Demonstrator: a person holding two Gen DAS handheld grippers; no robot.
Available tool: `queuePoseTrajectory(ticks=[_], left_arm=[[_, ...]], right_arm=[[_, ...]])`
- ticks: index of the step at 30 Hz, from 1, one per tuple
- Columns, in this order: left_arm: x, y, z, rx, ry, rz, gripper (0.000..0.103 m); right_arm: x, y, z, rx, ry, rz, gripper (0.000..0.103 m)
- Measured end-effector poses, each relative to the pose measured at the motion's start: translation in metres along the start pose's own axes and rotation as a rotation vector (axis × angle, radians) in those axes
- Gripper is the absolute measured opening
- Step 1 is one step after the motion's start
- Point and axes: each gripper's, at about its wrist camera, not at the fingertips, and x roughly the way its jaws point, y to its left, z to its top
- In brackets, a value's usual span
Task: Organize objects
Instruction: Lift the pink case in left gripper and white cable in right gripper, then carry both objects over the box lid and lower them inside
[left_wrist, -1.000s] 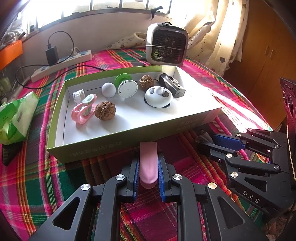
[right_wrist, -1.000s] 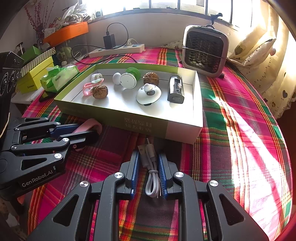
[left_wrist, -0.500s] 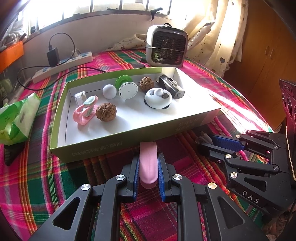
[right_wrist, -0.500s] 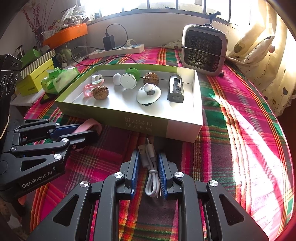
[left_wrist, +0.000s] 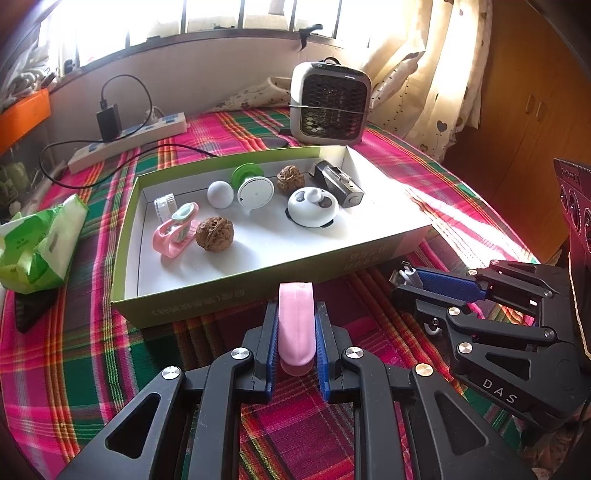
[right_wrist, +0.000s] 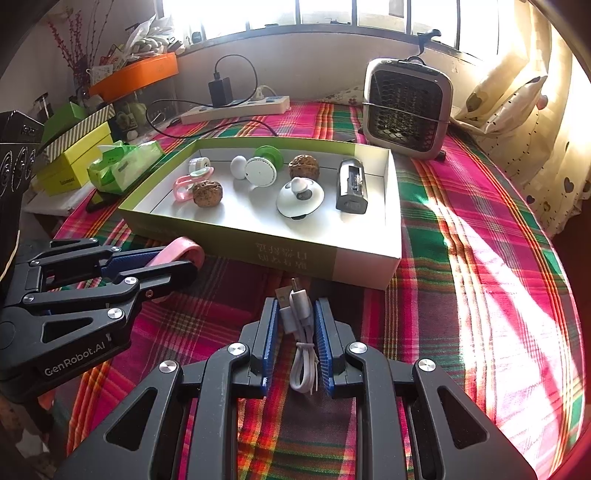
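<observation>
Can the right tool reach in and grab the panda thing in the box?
Probably not yet. The right tool is already shut on a white cable. The panda gadget lies uncovered in the open box, so the way is free once the cable is dropped.

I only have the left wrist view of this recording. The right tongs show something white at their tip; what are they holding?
Observer: The right tongs are shut on a folded white USB cable, with its plugs poking out past the tips.
Operator: Is my pink band a flat strip?
Observer: No. In the right wrist view it curves round into a loop ahead of the left tongs.
Operator: Is there anything beyond the green packet?
Observer: Yes, stacked yellow-green boxes, with an orange tray above them.
</observation>
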Motion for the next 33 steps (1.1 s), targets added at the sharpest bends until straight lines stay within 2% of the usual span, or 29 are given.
queuePoseTrajectory(ticks=[13, 33], left_arm=[[-0.016, 0.001, 0.011, 0.005, -0.042, 0.011, 0.016], [-0.010, 0.012, 0.034, -0.011, -0.062, 0.021, 0.016]], right_arm=[[-0.011, -0.001, 0.012, 0.007, -0.021, 0.014, 0.021], [-0.011, -0.007, 0.039, 0.014, -0.052, 0.022, 0.021]])
